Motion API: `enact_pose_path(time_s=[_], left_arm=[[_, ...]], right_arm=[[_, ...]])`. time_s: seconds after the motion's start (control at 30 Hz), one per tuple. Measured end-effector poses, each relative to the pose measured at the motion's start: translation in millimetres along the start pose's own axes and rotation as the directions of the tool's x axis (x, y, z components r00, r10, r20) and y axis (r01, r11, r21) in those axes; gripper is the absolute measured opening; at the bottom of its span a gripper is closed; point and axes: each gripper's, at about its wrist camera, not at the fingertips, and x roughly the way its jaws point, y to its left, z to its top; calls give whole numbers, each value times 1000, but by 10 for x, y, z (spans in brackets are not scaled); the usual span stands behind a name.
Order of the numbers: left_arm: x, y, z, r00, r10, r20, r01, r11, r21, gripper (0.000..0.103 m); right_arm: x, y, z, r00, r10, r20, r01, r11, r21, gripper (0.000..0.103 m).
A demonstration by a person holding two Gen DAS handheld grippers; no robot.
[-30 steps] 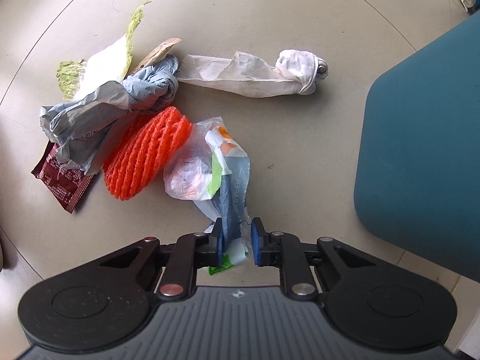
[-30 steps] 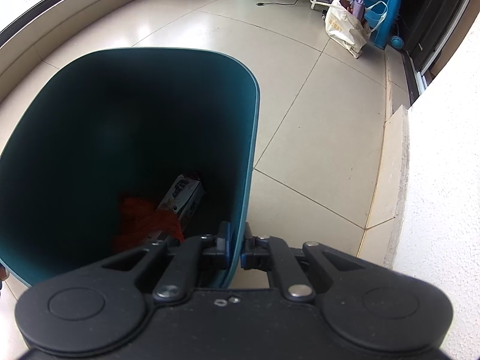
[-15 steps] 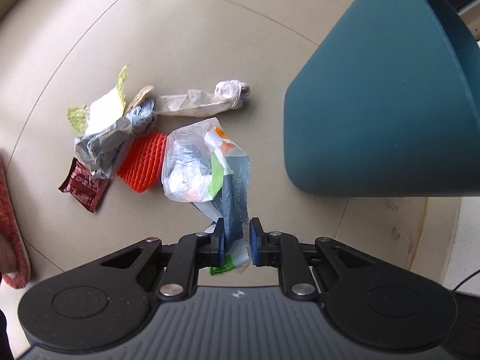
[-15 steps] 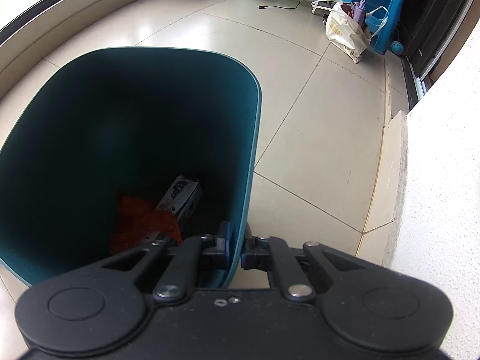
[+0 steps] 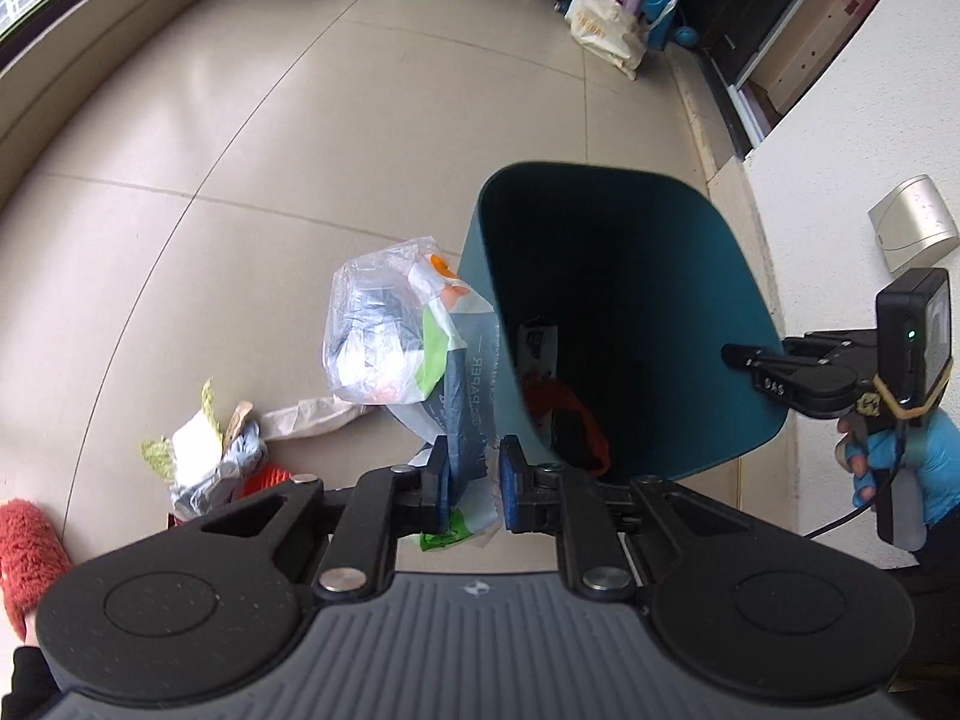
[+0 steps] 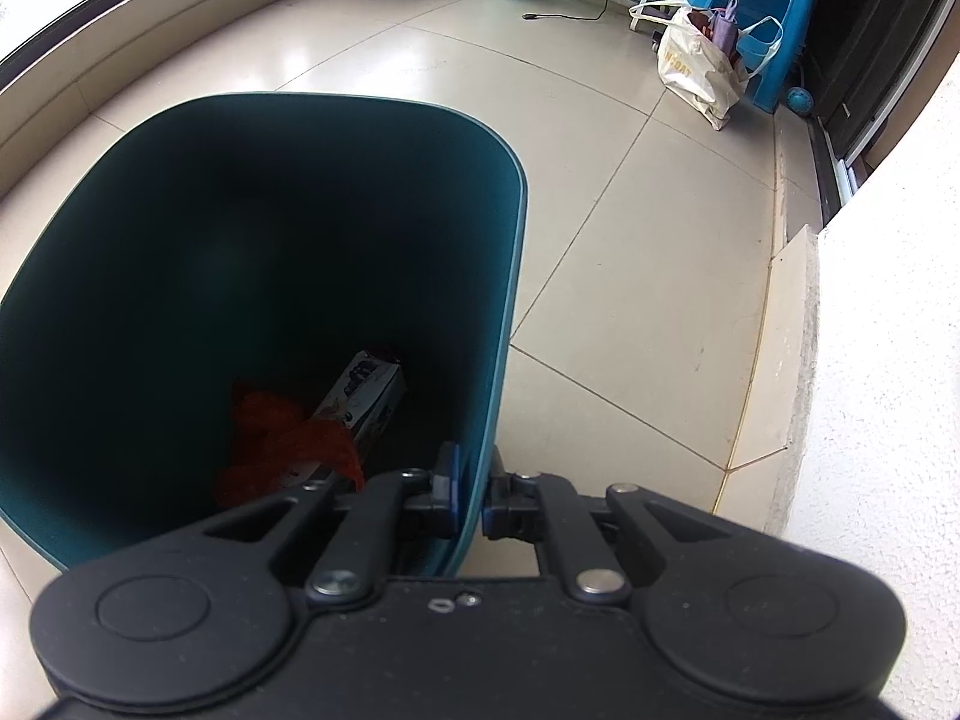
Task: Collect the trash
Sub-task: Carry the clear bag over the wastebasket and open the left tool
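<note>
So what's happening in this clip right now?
A person is collecting trash with two handheld grippers. The left gripper is shut on a crumpled plastic bag, held in the air beside the rim of the teal bin. The right gripper is clamped on the bin's wall, steadying it. Inside the bin lie an orange net and a small carton. More trash lies on the floor to the left of the bin.
</note>
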Motion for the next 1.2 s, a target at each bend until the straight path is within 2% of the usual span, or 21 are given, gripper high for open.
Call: enact_pose_path(time_s=[0.17,0.33,0.57,0.7,0.87,1.03,1.2], left_arm=[[63,-276,280,1000,-14,19,13,998,66,15],[396,-553,408,1000,-7,-8,8,992,124,15],[893,-901,415,996,87,-26,-78,968,237,15],[1164,-967,446,991,128,-29,-116,956,270,15],[1471,-992,435,987,137,-79,-107,948,299,15],[1729,-1011,338,976,172,-134,-119,935,335,15],[1903,-1002,278,968,186,-171,-120,935,334,16]], right_arm=[[0,1,0,1000,0,0,0,1000,-2,6],[5,-16,-6,1000,7,1,-7,1000,0,6],[5,-41,-17,1000,11,4,-11,1000,-2,6],[3,-41,-29,1000,11,6,-11,1000,-4,6],[-3,-53,-27,1000,14,6,-14,1000,-3,6],[-6,-59,-23,1000,16,5,-16,1000,-3,6],[-12,-61,-24,1000,16,6,-16,1000,-7,6]])
